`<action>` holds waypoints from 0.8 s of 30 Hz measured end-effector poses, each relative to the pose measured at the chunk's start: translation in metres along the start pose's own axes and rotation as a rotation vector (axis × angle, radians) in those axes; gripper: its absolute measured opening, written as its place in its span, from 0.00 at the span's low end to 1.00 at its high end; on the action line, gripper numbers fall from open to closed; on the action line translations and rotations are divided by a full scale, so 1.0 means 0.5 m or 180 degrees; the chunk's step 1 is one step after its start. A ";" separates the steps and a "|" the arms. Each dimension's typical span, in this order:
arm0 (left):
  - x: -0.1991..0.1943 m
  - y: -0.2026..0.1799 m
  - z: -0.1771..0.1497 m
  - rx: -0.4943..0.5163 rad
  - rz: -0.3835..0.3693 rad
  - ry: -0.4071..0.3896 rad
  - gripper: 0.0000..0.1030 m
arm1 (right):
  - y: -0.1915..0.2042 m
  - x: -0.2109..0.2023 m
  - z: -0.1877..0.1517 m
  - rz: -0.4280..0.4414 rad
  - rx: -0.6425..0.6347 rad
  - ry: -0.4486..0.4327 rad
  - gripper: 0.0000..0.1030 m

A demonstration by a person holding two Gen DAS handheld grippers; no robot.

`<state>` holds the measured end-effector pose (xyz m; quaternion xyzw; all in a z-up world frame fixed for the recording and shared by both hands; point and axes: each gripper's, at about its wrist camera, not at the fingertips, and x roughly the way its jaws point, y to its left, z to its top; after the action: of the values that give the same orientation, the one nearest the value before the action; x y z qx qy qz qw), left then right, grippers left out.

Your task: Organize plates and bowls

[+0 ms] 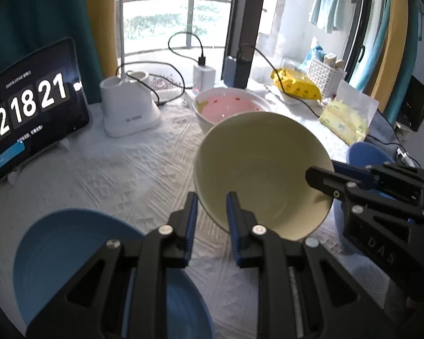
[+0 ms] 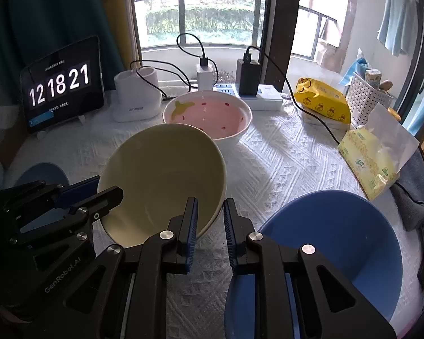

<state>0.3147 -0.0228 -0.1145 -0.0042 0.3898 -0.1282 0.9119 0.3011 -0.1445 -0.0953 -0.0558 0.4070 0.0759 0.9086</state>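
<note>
A cream bowl [image 1: 257,169] [image 2: 161,175] hangs tilted above the white cloth, held from two sides. My left gripper [image 1: 213,214] [image 2: 107,186] is shut on its rim, one finger inside the bowl and one outside. On the opposite rim my right gripper [image 2: 210,214] [image 1: 323,171] is shut in the same way. Behind the cream bowl stands a pink bowl [image 1: 229,104] [image 2: 209,113] with red marks. One blue bowl [image 1: 84,254] [image 2: 42,175] lies under my left gripper. A second blue bowl [image 2: 325,240] [image 1: 367,155] lies under my right one.
A tablet clock [image 1: 34,107] leans at the back left beside a white holder [image 1: 127,104]. Chargers and cables [image 2: 203,73] line the window side. A yellow pack [image 2: 322,99], a white basket [image 2: 367,96] and a tissue pack [image 2: 370,161] crowd the right edge.
</note>
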 end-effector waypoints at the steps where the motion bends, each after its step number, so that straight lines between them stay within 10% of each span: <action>1: -0.009 0.000 0.002 -0.0004 0.0002 -0.0037 0.20 | 0.001 -0.006 0.001 0.0004 -0.0001 -0.0026 0.19; 24: -0.161 -0.083 0.034 0.0122 -0.0075 -0.0465 0.20 | -0.047 -0.170 0.003 0.0069 0.0144 -0.0524 0.19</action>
<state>0.2641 -0.0454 -0.0411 -0.0006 0.3196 -0.1458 0.9363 0.2508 -0.1753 -0.0298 -0.0244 0.3330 0.0808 0.9391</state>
